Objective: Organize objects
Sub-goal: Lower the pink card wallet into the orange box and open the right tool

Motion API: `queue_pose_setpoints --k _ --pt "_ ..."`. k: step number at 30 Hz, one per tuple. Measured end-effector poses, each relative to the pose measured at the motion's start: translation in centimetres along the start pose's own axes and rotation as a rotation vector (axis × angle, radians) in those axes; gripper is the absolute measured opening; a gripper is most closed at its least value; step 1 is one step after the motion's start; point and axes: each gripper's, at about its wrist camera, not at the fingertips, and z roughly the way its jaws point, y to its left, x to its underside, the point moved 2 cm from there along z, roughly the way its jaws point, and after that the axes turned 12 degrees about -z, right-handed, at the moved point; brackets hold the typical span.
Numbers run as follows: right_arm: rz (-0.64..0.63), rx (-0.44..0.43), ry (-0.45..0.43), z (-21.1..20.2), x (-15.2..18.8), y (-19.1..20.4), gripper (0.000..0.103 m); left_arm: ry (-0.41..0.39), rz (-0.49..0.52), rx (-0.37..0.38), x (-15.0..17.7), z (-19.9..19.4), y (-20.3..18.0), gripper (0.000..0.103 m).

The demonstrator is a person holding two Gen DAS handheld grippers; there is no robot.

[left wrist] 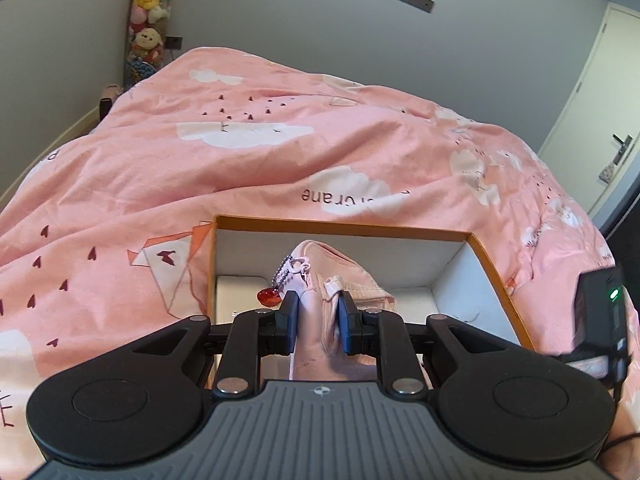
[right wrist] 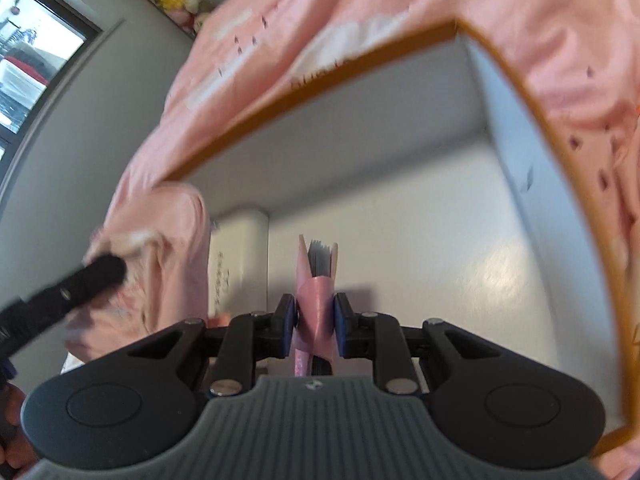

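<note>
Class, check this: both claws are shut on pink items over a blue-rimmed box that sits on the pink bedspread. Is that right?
Not quite: the box has an orange rim, not blue, as the left wrist view shows. The rest holds: the left claw grips a pink pouch, the right claw a pink notebook, on the pink bedspread.

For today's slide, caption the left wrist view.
Left gripper clamps a pink pouch over an orange-rimmed box on the bed.

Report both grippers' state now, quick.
Left gripper: shut on the pink pouch, over the open box.
Right gripper: shut on the pink notebook, inside the box.
</note>
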Motion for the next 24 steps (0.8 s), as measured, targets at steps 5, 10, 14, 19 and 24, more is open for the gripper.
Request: queue_pose_setpoints --k 5,10,14,19,24 --pt "0.051 -0.094 0.070 2.8 1.0 0.9 0.022 -0.018 -0.002 -0.050 -0.4 -0.6 0.8 0.023" --pt "-0.004 -0.053 0.162 4.2 1.2 1.9 0.030 -0.021 -0.010 -0.038 -0.6 -0.7 1.0 0.023" --pt "-0.094 0.025 0.188 3.8 1.2 1.6 0.040 -0.014 -0.012 -0.021 -0.6 -0.6 0.9 0.023" --pt "-0.166 0.092 0.188 3.4 1.4 1.8 0.042 0.006 -0.028 -0.002 -0.4 -0.4 1.2 0.023" --pt "-0.183 0.065 0.205 3.8 1.8 1.7 0.023 0.023 -0.053 0.022 -0.2 0.1 1.1 0.023"
